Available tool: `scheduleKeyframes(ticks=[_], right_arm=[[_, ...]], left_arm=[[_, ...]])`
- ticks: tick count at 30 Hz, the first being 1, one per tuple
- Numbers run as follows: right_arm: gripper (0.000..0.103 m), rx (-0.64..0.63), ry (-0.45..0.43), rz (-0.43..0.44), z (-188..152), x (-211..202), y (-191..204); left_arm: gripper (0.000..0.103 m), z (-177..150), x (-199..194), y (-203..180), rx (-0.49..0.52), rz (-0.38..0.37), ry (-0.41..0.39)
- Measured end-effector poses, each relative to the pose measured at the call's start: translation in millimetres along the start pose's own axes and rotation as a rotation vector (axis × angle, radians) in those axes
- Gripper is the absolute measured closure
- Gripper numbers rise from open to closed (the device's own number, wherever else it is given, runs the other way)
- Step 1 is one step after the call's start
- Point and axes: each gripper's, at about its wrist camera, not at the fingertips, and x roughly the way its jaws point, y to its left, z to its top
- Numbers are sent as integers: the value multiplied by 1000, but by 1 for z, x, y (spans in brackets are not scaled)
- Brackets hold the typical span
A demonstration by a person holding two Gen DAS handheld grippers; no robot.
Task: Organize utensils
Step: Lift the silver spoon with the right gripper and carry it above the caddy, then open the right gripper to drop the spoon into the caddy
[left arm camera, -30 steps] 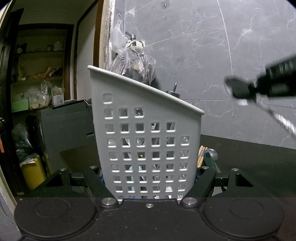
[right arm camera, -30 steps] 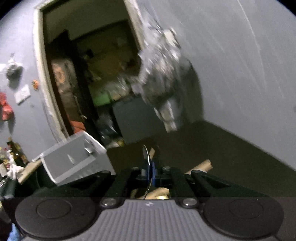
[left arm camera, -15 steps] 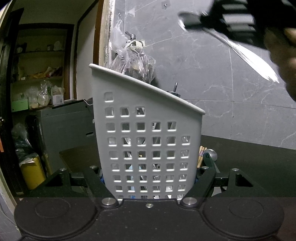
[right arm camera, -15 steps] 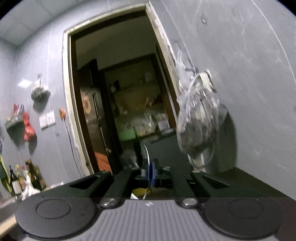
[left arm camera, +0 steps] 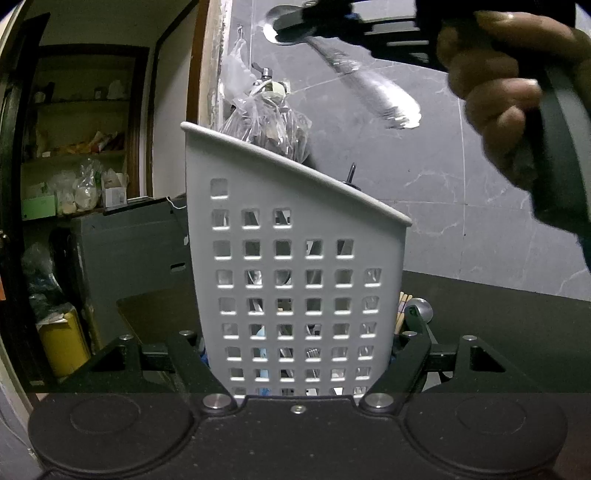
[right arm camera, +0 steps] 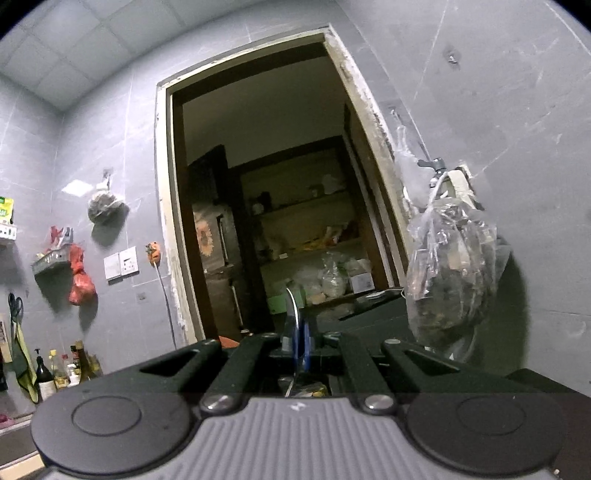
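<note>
Steel spoon, clamped in the right gripper, has risen above the left-gripped (unmoved) basket.

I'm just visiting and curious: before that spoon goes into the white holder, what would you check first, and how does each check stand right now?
1. Left claw grips the white holder: ok.
2. Holder upright on the counter: ok.
3. Right claw shut on the spoon: ok.
4. Spoon above the holder's rim: ok.
5. Spoon lined up over the opening: cannot tell.
6. Free room inside, with utensils already visible through the holes: cannot tell.
</note>
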Motion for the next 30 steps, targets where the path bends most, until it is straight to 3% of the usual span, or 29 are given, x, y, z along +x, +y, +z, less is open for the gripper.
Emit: scheduleKeyframes(ticks=[7, 14, 18, 30], right_arm=[[99, -24, -55, 32, -17, 10, 4], [99, -124, -87, 2, -39, 15, 11], [99, -174, -74, -13, -49, 15, 15], [98, -170, -21, -50, -69, 13, 2]], left_arm=[[27, 0, 0, 0, -2, -1, -1], [27, -1, 2, 0, -3, -2, -2], [27, -2, 5, 0, -7, -3, 3], [27, -3, 7, -2, -7, -3, 3]])
